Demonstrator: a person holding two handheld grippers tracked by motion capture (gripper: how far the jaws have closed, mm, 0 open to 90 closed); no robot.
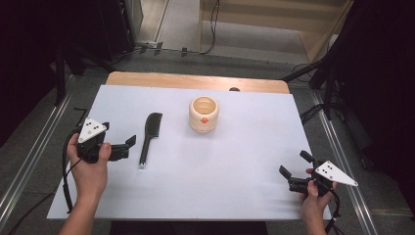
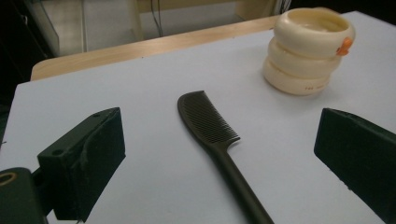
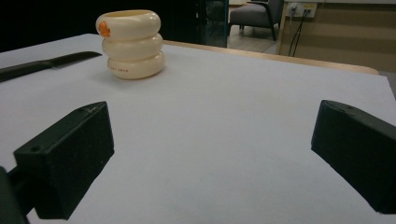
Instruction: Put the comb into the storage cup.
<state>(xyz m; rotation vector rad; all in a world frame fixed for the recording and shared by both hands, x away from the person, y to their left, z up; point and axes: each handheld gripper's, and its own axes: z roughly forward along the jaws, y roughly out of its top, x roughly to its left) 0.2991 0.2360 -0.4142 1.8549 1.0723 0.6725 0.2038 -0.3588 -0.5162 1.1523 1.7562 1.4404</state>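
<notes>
A black comb [image 1: 149, 137] lies flat on the white sheet [image 1: 235, 161], its teeth end pointing away from me. Just left of its handle, my left gripper [image 1: 119, 134] is held open and empty. In the left gripper view the comb [image 2: 208, 123] lies ahead between the spread jaws of that gripper [image 2: 217, 140]. A cream ribbed cup [image 1: 204, 113] with a small orange mark stands upright at the middle back. My right gripper [image 1: 295, 164] hovers open near the front right corner, far from both. From there the cup [image 3: 132, 44] and comb [image 3: 46, 64] lie far ahead of that gripper [image 3: 212, 135].
The sheet covers a wooden table whose bare back edge [image 1: 195, 81] shows beyond it. Dark stands and cables [image 1: 318, 112] flank the table on the floor. Wide bare sheet lies between the comb and the right gripper.
</notes>
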